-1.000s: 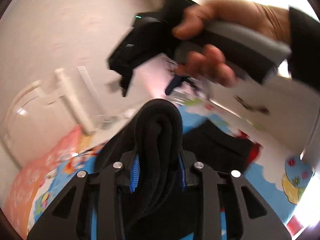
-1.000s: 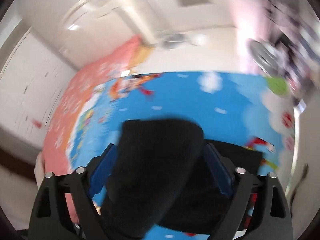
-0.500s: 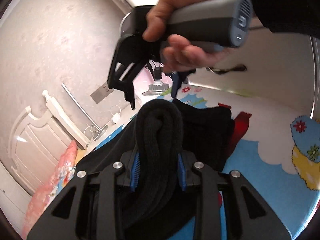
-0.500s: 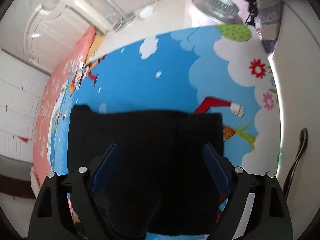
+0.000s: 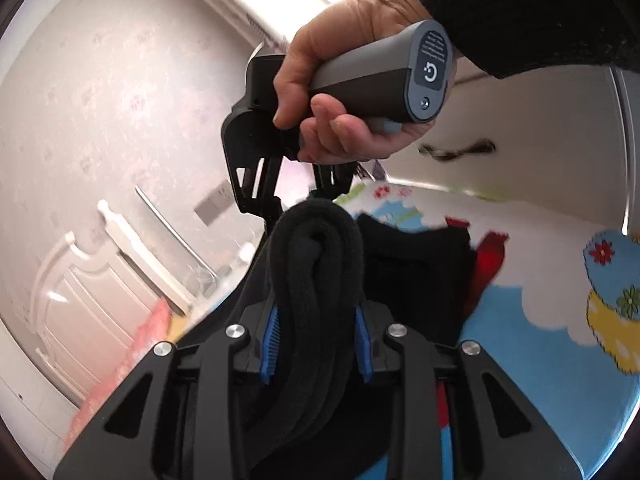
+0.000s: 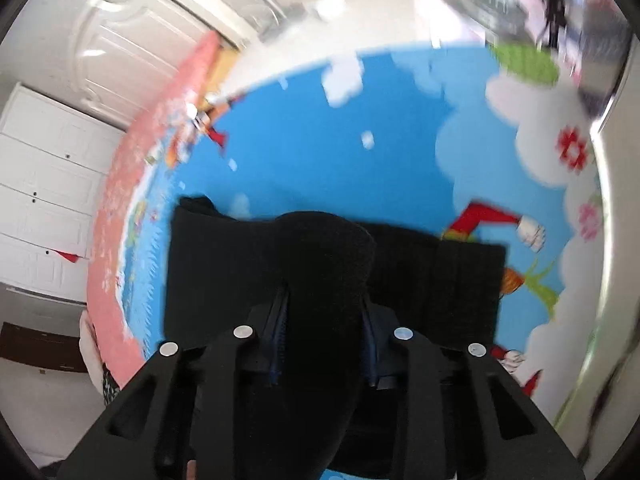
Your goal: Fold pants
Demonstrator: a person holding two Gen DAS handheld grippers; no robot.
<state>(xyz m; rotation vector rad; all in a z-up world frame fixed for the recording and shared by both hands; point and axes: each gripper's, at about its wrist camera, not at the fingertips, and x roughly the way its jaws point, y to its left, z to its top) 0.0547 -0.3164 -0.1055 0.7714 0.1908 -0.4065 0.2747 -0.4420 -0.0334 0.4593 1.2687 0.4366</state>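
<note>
Left gripper [image 5: 316,336] is clamped on a thick rolled bunch of the black fleece-like pants [image 5: 416,272], blue finger pads [image 5: 271,340] pressed against the fabric on both sides. Right gripper [image 6: 324,344] is also closed on a wad of the same black cloth, which bulges up between its fingers and hides most of the pads. The rest of the pants lies flat as a dark rectangle on the bright blue cartoon-print play mat [image 6: 320,152], spread just ahead of both grippers. In the left wrist view a person's hand [image 5: 344,92] in a dark knit sleeve [image 5: 532,8] grips the grey handle [image 5: 392,76] of the right gripper, above the pants. White panelled headboard [image 5: 80,292] and pale wall at left; white cupboard doors [image 6: 48,184] in the right view. Some motion blur at frame edges.
</note>
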